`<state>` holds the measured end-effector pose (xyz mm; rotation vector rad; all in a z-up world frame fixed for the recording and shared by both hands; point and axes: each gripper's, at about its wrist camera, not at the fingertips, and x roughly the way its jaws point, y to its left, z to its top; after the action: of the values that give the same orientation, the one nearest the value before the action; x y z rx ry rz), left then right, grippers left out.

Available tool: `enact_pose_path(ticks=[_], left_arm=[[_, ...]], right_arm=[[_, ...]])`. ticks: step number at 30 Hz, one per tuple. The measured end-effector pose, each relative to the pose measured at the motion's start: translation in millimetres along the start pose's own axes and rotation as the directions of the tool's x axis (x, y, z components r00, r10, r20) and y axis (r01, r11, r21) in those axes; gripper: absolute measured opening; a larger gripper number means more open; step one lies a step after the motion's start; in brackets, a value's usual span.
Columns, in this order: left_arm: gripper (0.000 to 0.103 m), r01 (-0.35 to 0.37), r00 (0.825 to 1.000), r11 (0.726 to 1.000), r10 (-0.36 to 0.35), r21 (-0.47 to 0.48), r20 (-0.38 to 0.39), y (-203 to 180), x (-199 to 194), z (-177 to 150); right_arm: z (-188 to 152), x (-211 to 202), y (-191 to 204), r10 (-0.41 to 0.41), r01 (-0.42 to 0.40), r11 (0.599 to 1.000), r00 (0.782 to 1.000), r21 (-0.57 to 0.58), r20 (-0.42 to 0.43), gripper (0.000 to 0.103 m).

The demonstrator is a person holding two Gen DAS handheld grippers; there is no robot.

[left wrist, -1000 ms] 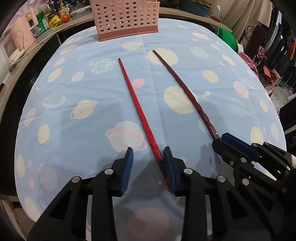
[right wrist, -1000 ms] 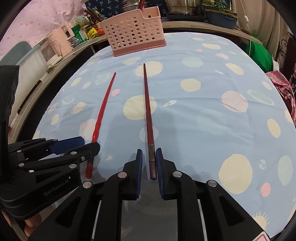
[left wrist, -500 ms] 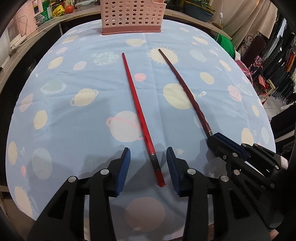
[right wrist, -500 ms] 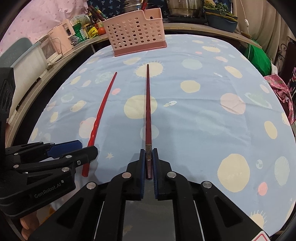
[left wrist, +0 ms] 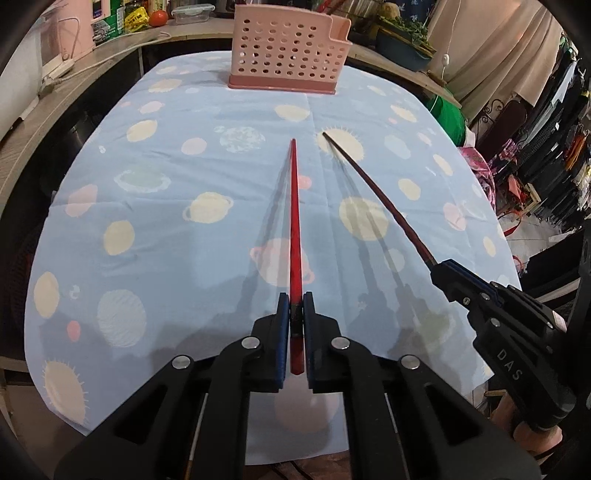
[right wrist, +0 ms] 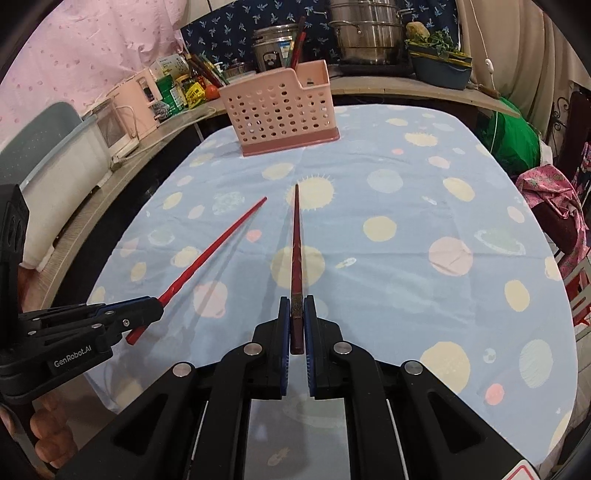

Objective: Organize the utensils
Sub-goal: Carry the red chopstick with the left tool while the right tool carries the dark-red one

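Note:
A bright red chopstick (left wrist: 295, 221) sticks forward from my left gripper (left wrist: 295, 299). Its jaws are closing and the blue pads press on the stick's thick end. My right gripper (right wrist: 296, 301) is shut on the thick end of a dark red chopstick (right wrist: 296, 243). Both sticks hang above the blue planet-print tablecloth (left wrist: 166, 221) and cast shadows on it. Their tips point toward the pink perforated basket (right wrist: 280, 110) at the table's far end. The left wrist view shows the right gripper (left wrist: 443, 267) holding the dark chopstick (left wrist: 376, 195) at right. The right wrist view shows the left gripper (right wrist: 153, 306) with the red chopstick (right wrist: 218, 251) at left.
Other chopsticks (right wrist: 297, 48) stand in the pink basket's small compartment. A counter (right wrist: 177, 122) wraps around the far and left sides with packets, a pink appliance and steel pots (right wrist: 365, 33). A green bag (right wrist: 517, 144) and clothing lie off the table's right edge.
The left jaws closed on the red chopstick and the right jaws on the dark one. Both grippers rose, lifting the sticks off the cloth.

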<state>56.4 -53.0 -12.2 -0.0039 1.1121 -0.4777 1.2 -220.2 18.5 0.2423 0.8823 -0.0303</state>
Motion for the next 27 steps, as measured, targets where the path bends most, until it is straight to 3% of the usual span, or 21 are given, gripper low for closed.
enact_pose_path(ticks=[11,20,27], left_arm=[[0.007,0.021,0.985,0.999,-0.013,-0.041,0.172,10,-69,55],[0.007,-0.001,0.951,0.999,0.017,-0.051,0.309,15,-103,115],[0.007,-0.031,0.93,0.999,0.044,-0.043,0.364,12,-111,157]], right_arm=[[71,-53,-1,0.031,-0.037,0.999,0.984,0.026,0.178,0.008],[119,-61,-3,0.034,-0.045,0.998,0.963,0.034,0.269,0.008],[155,-59,-10,0.045,-0.067,0.996,0.948,0.057,0.317,0.008]])
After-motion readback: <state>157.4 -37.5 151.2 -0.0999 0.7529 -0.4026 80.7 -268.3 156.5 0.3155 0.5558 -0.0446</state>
